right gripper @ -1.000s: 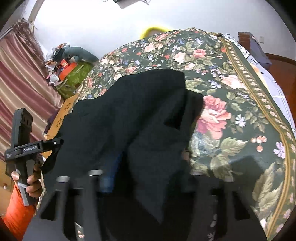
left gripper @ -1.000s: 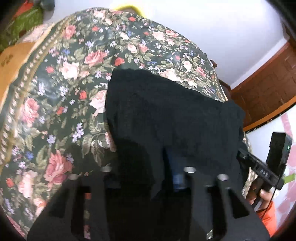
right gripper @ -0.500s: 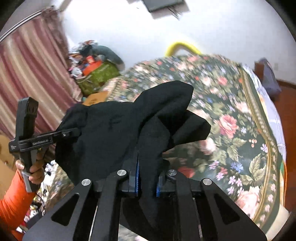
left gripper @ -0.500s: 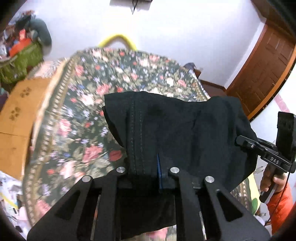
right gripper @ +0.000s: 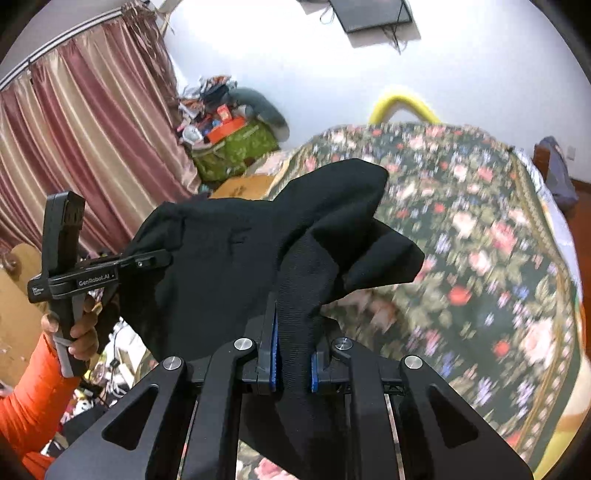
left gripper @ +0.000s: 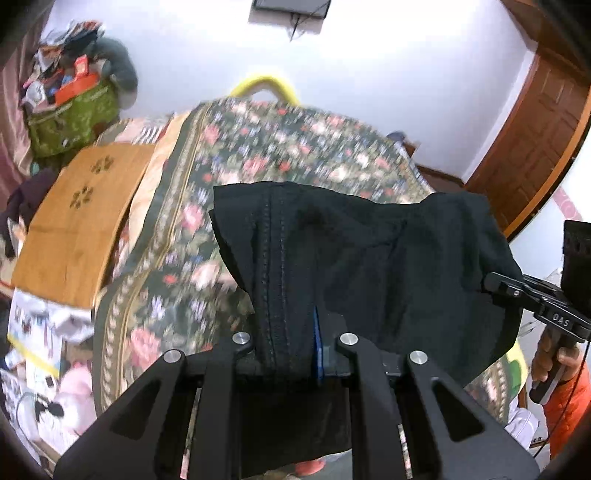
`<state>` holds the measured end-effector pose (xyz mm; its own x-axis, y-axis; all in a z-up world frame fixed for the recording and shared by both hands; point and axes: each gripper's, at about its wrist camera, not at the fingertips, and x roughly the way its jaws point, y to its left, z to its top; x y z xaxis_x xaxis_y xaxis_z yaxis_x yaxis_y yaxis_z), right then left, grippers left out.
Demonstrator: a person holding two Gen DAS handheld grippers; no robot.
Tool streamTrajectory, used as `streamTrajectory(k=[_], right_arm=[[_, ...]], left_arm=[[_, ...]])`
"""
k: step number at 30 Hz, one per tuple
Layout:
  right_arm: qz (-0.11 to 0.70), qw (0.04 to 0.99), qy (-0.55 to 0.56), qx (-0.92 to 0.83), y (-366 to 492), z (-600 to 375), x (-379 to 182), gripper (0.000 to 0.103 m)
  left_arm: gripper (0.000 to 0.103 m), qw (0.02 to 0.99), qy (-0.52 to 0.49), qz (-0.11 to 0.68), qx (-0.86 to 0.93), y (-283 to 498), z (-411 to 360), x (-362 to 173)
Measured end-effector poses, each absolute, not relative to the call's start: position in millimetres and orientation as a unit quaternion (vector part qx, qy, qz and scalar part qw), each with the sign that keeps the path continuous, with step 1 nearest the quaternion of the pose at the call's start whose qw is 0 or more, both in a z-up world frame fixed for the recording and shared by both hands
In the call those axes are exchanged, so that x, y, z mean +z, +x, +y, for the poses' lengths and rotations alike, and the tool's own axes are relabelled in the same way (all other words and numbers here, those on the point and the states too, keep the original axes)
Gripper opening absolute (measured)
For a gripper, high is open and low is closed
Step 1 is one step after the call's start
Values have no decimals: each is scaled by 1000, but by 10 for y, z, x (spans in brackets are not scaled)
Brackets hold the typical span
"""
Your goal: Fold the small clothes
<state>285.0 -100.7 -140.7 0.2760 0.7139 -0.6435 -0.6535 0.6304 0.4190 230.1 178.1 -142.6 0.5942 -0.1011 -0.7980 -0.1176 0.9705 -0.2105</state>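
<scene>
Left gripper (left gripper: 291,354): nearest item in left wrist view, black linkage w/ blue pads, jaws clamped on a stitched seam strip of the black garment (left gripper: 369,266); cloth bunches between the pads & hangs below the frame. Right gripper (right gripper: 293,363): nearest item in right wrist view, same build, blue pads pinched tight on a ribbed band of the same garment. Garment: 1 pc, dark, small, held up in the air betw. both grippers, clear of the bedspread, sagging in the middle; in right view one loose flap sticks out to the right. Person: hand (right gripper: 79,328) w/ orange sleeve (right gripper: 33,402) grips the left tool's handle at left edge of right view; the other hand (left gripper: 554,360), also orange-sleeved, grips the right tool's handle at right edge of left view. Floral bedspread (right gripper: 480,240): dark ground, pink/red roses, gold border, blurred, below & behind the garment. Cardboard sheet (left gripper: 77,221): beside bed, paw-print marks. Floor clutter (left gripper: 40,354): papers, cables, pink item, near bed's corner. Green bag (right gripper: 236,151): overfilled, against far wall. Yellow curved bar (right gripper: 402,105): at bed's far end. Striped pink curtain (right gripper: 81,140): left wall. Wooden door (left gripper: 535,140): far right. Dark wall-mounted item (right gripper: 371,13): high on white wall, cables dangling; kind cannot be told.
</scene>
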Motion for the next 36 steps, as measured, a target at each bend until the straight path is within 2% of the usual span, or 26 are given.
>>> streamTrajectory(k=[7,9,13,15,17,19,22,27,32,36], right_arm=[[474,795,20,378,2862,-1124,-1891,10],[483,794,20,369,2878,-1197,-1941,10],[471,804,-8,362,2793,-1192,-1863,11],[458,809,-19,368,2727,-1142,-1780,12],[439,814,-39,379,2677,-1027,-1676,20],[421,817,-56,390,2645,-902,-1611,39],[399,817,-77,409,2630,-668,-1559,53],[409,801,-89,428,2709,-265,-1738,54],[443,779,-127,426,2816,102,-2134,54],[442,780,-135,422,2877,5,-2251,54]], left_arm=[[16,854,-138,501,31,2225,2031,-2127],[25,846,-142,512,36,2212,2102,-2260],[33,848,-94,516,73,2188,2128,-2287],[43,850,-66,515,89,2168,2149,-2249],[45,855,-47,505,109,2125,2188,-2158],[45,861,-42,494,109,2085,2210,-2040],[52,871,-48,481,94,2051,2176,-1900],[59,877,-51,475,48,2113,1930,-1906],[60,860,-40,507,27,2328,1667,-2266],[62,854,-25,518,46,2368,1679,-2514]])
